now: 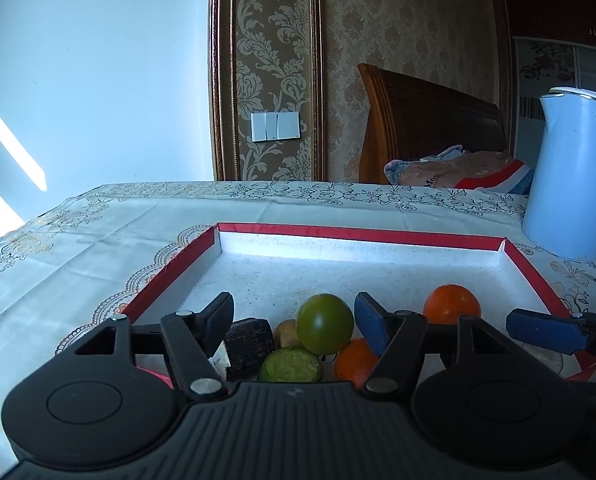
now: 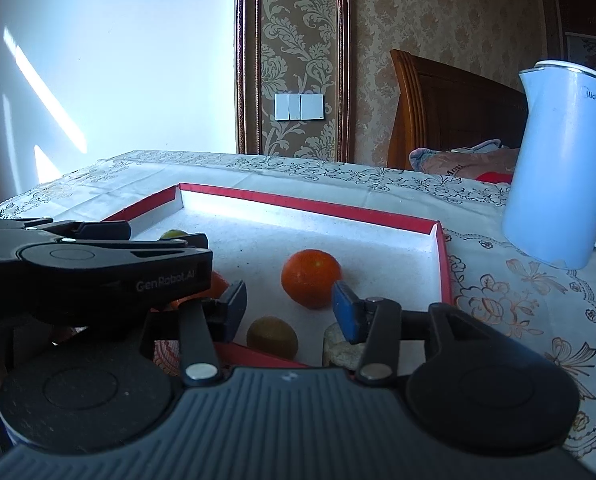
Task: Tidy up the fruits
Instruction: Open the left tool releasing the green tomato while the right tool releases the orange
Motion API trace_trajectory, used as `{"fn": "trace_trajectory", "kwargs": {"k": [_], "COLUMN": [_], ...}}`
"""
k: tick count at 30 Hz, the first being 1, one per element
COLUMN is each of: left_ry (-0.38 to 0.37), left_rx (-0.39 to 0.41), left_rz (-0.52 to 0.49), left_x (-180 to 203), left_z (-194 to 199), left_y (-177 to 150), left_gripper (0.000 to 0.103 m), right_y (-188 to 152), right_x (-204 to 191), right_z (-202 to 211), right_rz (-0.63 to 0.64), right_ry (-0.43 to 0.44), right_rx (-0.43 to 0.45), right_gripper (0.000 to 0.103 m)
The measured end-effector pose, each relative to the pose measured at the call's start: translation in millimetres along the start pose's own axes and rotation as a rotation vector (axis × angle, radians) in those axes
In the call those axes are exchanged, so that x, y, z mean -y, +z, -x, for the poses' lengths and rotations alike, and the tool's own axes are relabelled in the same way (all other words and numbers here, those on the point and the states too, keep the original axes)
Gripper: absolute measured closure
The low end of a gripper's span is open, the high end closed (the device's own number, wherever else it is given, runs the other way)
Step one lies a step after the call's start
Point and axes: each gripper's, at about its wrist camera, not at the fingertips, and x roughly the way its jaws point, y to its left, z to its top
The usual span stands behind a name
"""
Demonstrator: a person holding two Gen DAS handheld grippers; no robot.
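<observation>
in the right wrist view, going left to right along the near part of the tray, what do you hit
left claw → brown kiwi-like fruit → orange → pale round piece by the right claw's blue finger → tray's red right wall → white kettle on the tablecloth

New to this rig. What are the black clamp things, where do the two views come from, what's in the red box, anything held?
Those clamps are handheld two-finger grippers, one per hand, each carrying a fisheye camera looking along its fingers. The left gripper stands open around a green fruit in the red-rimmed box, pads not touching it. The right gripper is open too, holding nothing, with an orange just beyond it. A kiwi-like fruit lies nearby. A white kettle stands on the tablecloth.
</observation>
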Motion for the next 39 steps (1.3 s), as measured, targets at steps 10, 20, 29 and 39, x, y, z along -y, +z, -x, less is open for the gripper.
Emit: {"fn": "trace_trajectory", "kwargs": {"k": [10,20,29,39], "left_ry": [0.0,0.015,0.043,0.064], "left_rx": [0.021,0.032,0.031,0.005], "left_rz": [0.019,0.019,0.057,0.082], "left_x": [-6.2,-21.6,-40.3,-78.1], "left_z": [10.2,33.0,50.8,66.9], "left_y": [0.3,-4.6,-11.6,-23.0], "left_gripper": [0.035,0.029,0.029,0.029], "right_y": [-3.3,-5.3,-9.3,-17.5], "right_x": [1.8,0.8,10.0,6.6], "right_z": [9.0,23.5,37.6,55.6], "right_rz": [-0.026,-0.033,-0.115,-0.145], "right_ry": [-0.004,-0.007,-0.012,0.031], "right_rx": [0.031,0.074,0.107,0.111], "right_gripper": [0.053,0.047,0.041,0.041]}}
